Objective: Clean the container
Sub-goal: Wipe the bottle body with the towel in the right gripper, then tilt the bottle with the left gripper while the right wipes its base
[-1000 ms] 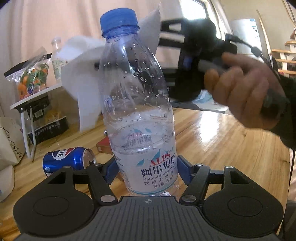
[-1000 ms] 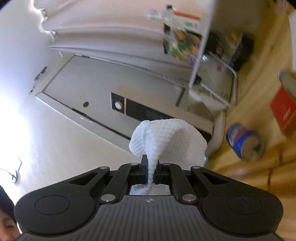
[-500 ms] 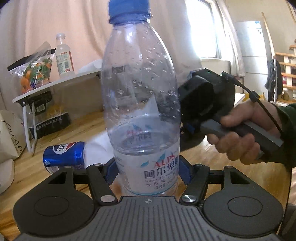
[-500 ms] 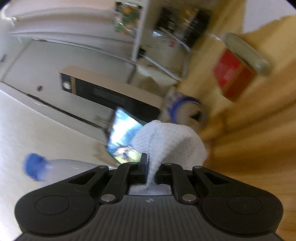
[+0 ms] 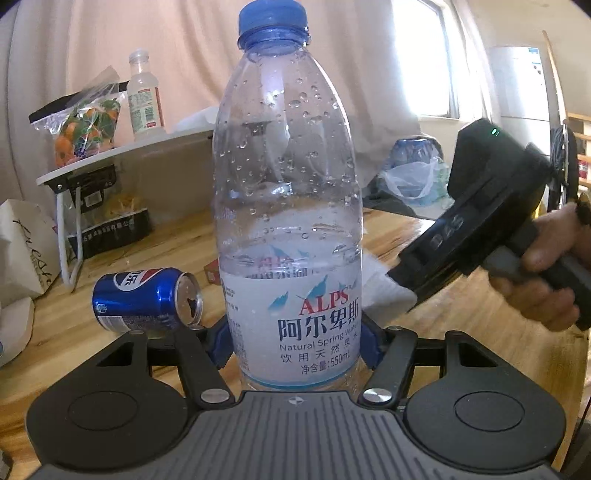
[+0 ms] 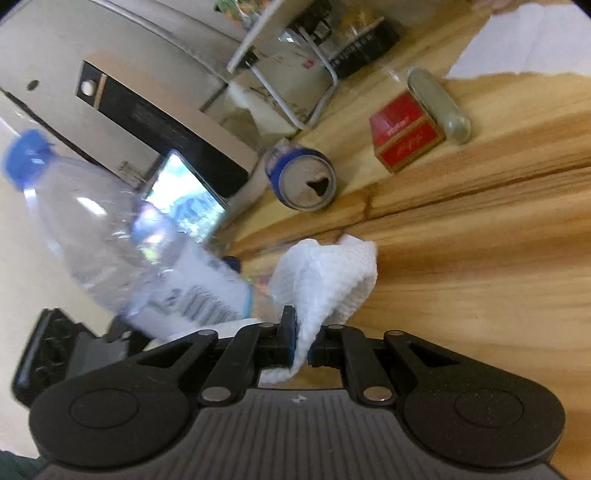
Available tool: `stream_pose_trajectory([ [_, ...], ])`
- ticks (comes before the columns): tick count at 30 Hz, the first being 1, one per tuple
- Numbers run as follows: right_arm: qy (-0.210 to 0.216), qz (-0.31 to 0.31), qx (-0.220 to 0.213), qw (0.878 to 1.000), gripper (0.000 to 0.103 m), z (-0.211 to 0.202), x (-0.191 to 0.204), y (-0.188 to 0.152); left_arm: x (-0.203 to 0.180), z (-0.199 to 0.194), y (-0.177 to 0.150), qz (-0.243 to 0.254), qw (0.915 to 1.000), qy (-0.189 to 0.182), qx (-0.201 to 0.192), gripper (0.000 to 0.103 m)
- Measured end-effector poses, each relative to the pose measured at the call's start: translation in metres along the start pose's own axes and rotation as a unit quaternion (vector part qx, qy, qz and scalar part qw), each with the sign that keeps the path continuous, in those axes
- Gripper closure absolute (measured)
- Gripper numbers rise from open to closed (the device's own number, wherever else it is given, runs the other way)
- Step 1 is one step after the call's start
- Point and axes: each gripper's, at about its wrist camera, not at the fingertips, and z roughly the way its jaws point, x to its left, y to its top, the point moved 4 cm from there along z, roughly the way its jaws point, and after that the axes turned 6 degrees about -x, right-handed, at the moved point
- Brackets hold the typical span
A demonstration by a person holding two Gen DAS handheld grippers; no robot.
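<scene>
The left gripper (image 5: pixel 295 345) clamps the water bottle (image 5: pixel 288 206) upright at frame centre, capped and roughly half full. The right gripper (image 6: pixel 301 341) pinches a white paper towel (image 6: pixel 325 280) at lower right, just beside the label. Droplets show on the upper wall, inside or outside unclear; wiping progress cannot be judged. A soda can (image 5: pixel 147 301) lies opened on the surface (image 5: pixel 443 332).

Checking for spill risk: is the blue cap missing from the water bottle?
No, the blue cap sits on the neck of the water bottle.
</scene>
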Motion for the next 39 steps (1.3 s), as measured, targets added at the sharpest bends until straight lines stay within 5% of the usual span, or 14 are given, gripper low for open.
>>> stream_pose_trajectory([
  [8, 0.008, -0.077, -0.065, 0.995, 0.092, -0.048, 0.057, 0.007, 0.0, -0.002, 0.002, 0.019, 0.9995, 0.019, 0.018, 0.038],
  [16, 0.06, -0.181, -0.151, 0.97, 0.092, -0.1, 0.147, 0.02, -0.001, 0.005, 0.008, 0.021, 0.9987, 0.023, 0.041, 0.038],
  [18, 0.056, -0.203, -0.135, 0.968, 0.092, -0.084, 0.158, 0.02, -0.004, 0.006, 0.009, 0.021, 0.9987, 0.02, 0.042, 0.038],
  [25, -0.038, -0.234, -0.136, 0.962, 0.092, -0.056, 0.141, 0.023, -0.011, -0.008, 0.013, 0.036, 0.999, 0.021, 0.015, 0.038],
  [32, -0.058, -0.183, -0.128, 0.973, 0.092, -0.051, 0.104, 0.023, -0.009, -0.009, 0.018, 0.021, 0.9996, 0.018, -0.004, 0.038],
  [39, -0.09, -0.186, -0.12, 0.971, 0.092, -0.051, 0.091, 0.023, -0.007, -0.013, 0.023, 0.012, 0.9997, 0.016, -0.012, 0.038],
])
